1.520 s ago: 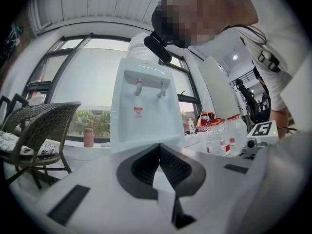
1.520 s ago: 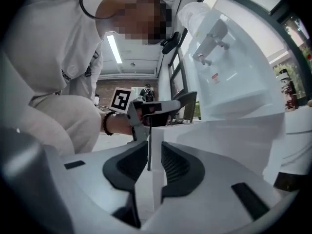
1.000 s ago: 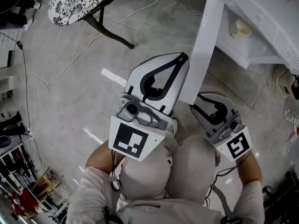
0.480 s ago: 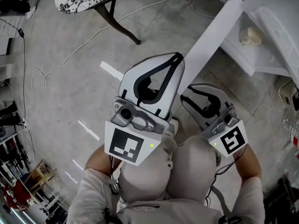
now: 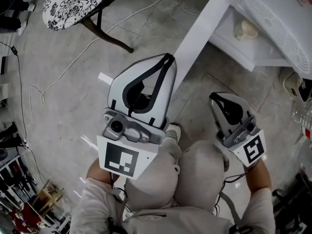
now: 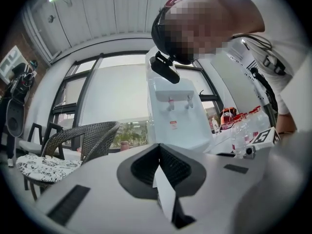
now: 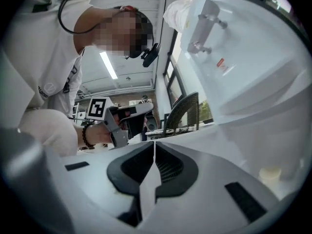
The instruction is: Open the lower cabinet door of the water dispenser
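The white water dispenser (image 5: 273, 13) stands at the top right of the head view. Its lower cabinet door (image 5: 200, 33) is swung wide open, a long white panel running down toward me. Inside the open cabinet sits a pale cup (image 5: 242, 29). My right gripper (image 5: 213, 97) is below the cabinet and to the right of the door's free edge, apart from it, shut with nothing between its jaws (image 7: 154, 143). My left gripper (image 5: 168, 57) hangs just left of the door's free end, also shut and empty (image 6: 159, 146). In the left gripper view the dispenser (image 6: 178, 116) rises straight ahead.
A wicker chair with a black-and-white cushion (image 5: 73, 4) stands at the upper left, and a thin cable (image 5: 63, 72) trails over the grey floor. Plastic bottles (image 5: 302, 116) crowd the right edge. My knees (image 5: 195, 174) fill the lower middle.
The right gripper has come away from the door's free edge, moved right, and its jaws have shut. The door stands swung further out. The left gripper shifted slightly left.
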A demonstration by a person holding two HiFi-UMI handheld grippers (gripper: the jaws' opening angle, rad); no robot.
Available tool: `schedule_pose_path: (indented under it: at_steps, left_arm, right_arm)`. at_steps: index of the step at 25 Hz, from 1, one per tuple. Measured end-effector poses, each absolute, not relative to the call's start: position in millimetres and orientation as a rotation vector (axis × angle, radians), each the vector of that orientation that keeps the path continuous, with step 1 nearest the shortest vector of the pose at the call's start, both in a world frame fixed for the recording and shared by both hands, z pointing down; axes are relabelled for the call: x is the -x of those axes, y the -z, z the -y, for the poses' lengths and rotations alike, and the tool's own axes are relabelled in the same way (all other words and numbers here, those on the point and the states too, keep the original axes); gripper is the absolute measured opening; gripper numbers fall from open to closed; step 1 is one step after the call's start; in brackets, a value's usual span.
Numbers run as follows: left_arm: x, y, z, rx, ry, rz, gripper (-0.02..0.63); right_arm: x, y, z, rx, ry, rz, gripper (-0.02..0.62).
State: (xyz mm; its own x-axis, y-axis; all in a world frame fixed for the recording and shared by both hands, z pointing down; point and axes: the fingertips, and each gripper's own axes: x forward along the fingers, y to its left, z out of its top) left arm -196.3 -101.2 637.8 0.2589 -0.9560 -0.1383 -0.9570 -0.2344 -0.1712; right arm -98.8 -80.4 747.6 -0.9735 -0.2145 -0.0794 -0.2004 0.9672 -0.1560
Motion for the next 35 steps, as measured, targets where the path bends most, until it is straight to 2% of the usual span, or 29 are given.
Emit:
schedule_pose_path:
  at_steps: [8, 14, 23, 35]
  left_arm:
    - [169, -596, 111, 2.353, -0.023, -1.732, 0.003]
    - [146, -523, 111, 2.379, -0.004, -1.766, 0.003]
    - [122, -346, 101, 2.401, -0.008, -1.805, 0.003]
    - [108, -84, 74, 2.439, 0.020, -1.828, 0.003]
  right_arm:
    - [-29, -681, 122, 0.899, 0.177, -2.868, 0.023]
    - [-103, -582, 112, 1.205, 0.182, -2.775, 0.023]
    - [-123, -384, 90, 1.379, 0.153, -2.709, 0.023]
    - [-227, -93, 50, 1.755, 0.057, -2.519, 0.023]
